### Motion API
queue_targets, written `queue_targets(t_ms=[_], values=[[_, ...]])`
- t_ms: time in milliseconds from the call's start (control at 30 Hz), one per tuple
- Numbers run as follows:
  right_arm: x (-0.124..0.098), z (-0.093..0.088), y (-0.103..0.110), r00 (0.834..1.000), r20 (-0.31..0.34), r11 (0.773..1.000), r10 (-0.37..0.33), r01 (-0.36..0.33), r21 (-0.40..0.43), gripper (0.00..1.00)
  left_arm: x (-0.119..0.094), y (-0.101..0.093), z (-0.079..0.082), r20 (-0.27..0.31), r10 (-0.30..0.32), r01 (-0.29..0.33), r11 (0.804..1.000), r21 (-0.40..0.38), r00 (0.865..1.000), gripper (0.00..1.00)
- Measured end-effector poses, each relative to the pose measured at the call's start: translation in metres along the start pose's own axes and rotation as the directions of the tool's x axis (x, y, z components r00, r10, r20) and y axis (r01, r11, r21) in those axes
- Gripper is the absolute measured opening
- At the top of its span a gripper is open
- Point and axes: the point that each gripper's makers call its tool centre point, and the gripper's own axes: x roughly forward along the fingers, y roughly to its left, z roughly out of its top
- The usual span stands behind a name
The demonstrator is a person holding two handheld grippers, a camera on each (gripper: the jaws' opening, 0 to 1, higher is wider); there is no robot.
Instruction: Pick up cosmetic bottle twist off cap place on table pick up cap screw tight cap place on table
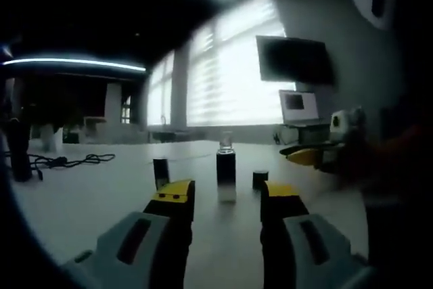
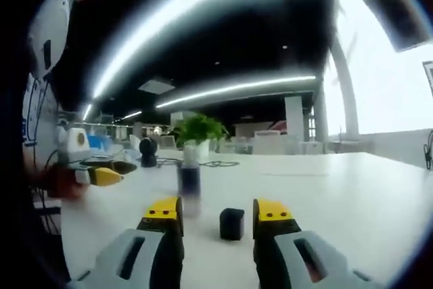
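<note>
Jaws spread on left gripper (image 1: 226, 197) and right gripper (image 2: 216, 216), both empty. Small dark glass cosmetic bottle (image 1: 226, 175), uncapped, stood frame-centre on white tabletop (image 1: 88, 197); black cap (image 2: 231, 223) beside. Likely light, slick, breakable: grip mid-body.

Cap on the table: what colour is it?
Black; the cap shows best in the right gripper view, between the claw tips.

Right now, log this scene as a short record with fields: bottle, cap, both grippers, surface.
bottle: cosmetic bottle upright on the table, cap off, dark upper body, pale base
cap: small black cap on the table, apart from the bottle
left gripper: left gripper open, aimed at the bottle, holding nothing
right gripper: right gripper open, the cap just ahead of its jaws, not gripped
surface: white table
other: black cable at the far left of the left gripper view
</note>
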Motion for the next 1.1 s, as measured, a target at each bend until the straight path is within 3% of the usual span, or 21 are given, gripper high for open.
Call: queue_targets(t_ms=[300, 600, 833, 867, 933, 1100], values=[[0.003, -0.003, -0.001, 1.0, -0.012, 1.0, -0.01, 0.009, -0.027, 0.32, 0.001, -0.002, 0.0, 0.001, -0.004, 0.004, 1.0, 0.009, 1.0, 0.29], [0.004, -0.002, -0.003, 1.0, -0.005, 1.0, -0.008, 0.008, -0.01, 0.32, 0.012, 0.006, 0.002, -0.042, 0.028, -0.029, 0.999, -0.021, 0.999, 0.29], [0.003, -0.002, -0.003, 1.0, -0.003, 1.0, -0.009, 0.009, -0.01, 0.31, 0.034, 0.002, 0.006, -0.021, 0.029, -0.03, 0.998, -0.05, 0.999, 0.34], [0.003, -0.002, -0.004, 1.0, -0.003, 1.0, -0.011, 0.011, -0.01, 0.31, 0.036, 0.001, 0.005, -0.036, 0.022, -0.022, 1.0, 0.006, 0.999, 0.38], [0.003, -0.001, -0.005, 1.0, 0.0, 1.0, -0.018, 0.018, -0.009, 0.31, 0.04, -0.008, 0.004, -0.022, -0.003, 0.001, 0.997, -0.079, 1.0, 0.35], [0.003, -0.001, -0.006, 1.0, 0.001, 1.0, -0.019, 0.019, -0.007, 0.31, 0.053, -0.012, -0.004, -0.046, 0.008, -0.01, 0.999, -0.042, 0.999, 0.35]])
